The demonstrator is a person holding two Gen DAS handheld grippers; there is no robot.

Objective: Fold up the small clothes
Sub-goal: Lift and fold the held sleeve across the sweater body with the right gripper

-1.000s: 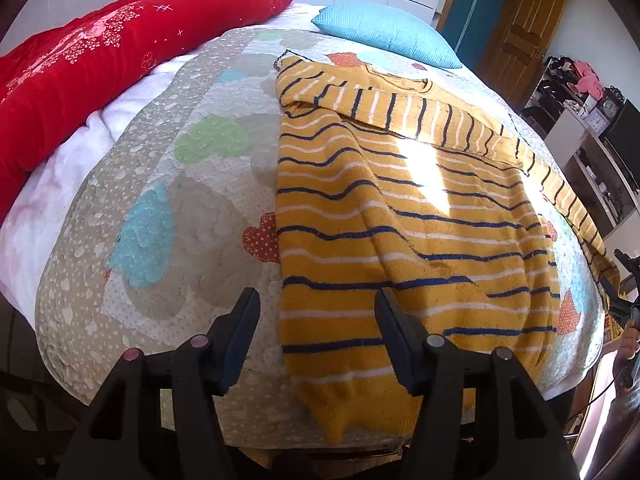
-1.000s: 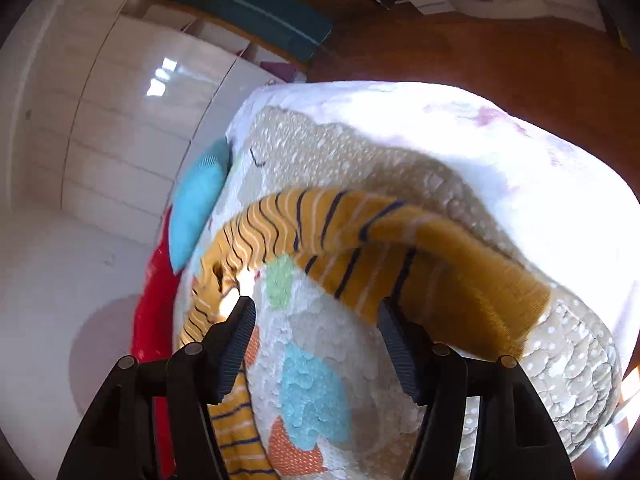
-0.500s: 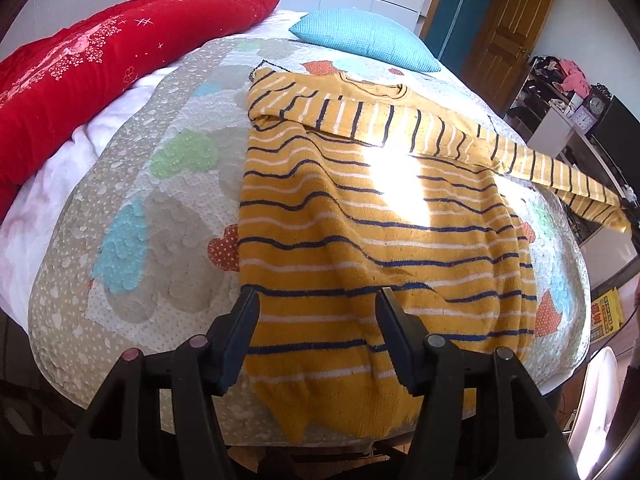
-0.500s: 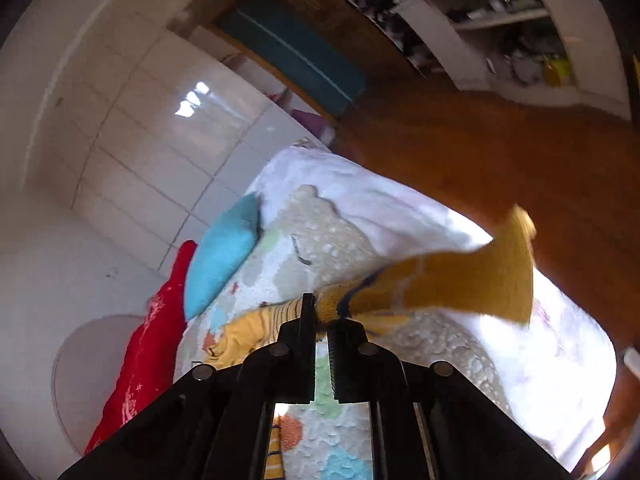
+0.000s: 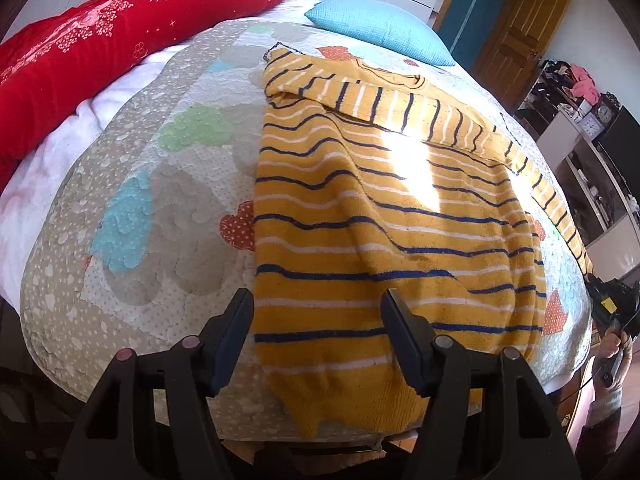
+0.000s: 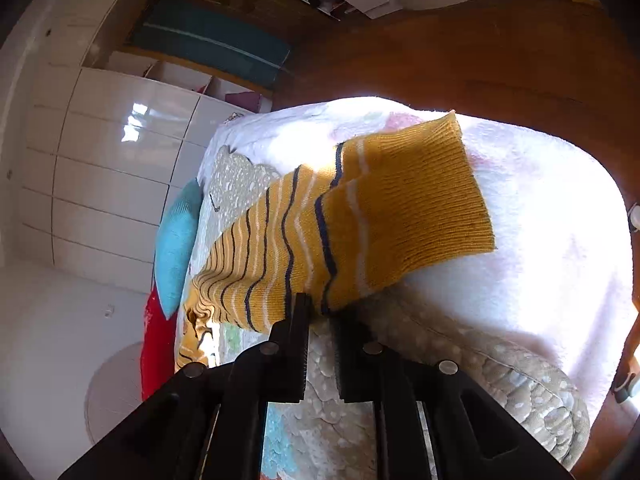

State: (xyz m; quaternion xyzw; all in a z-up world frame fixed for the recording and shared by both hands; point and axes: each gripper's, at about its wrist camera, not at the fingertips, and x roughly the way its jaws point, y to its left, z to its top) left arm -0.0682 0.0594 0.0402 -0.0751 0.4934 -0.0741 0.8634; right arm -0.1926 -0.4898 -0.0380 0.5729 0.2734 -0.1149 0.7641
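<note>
A yellow sweater with blue and white stripes lies flat on the bed, hem toward me. My left gripper hovers over the hem with its jaws opening and nothing pinched between them. My right gripper holds the sweater's right sleeve at its fingertips, close to the cuff, which flops out beyond them. Its jaws are beginning to open, with the knit still caught between them. In the left wrist view that sleeve runs down the bed's right edge to the right gripper, held by a hand.
A patterned quilted bedspread covers the bed. A red quilt lies along the left side and a blue pillow at the head. Shelves and a wooden door stand to the right. Wooden floor surrounds the bed.
My right gripper went from wide open to shut on the sleeve, lifted it, then brought it down so it stretches over the bed's edge. The left gripper stayed over the hem.
</note>
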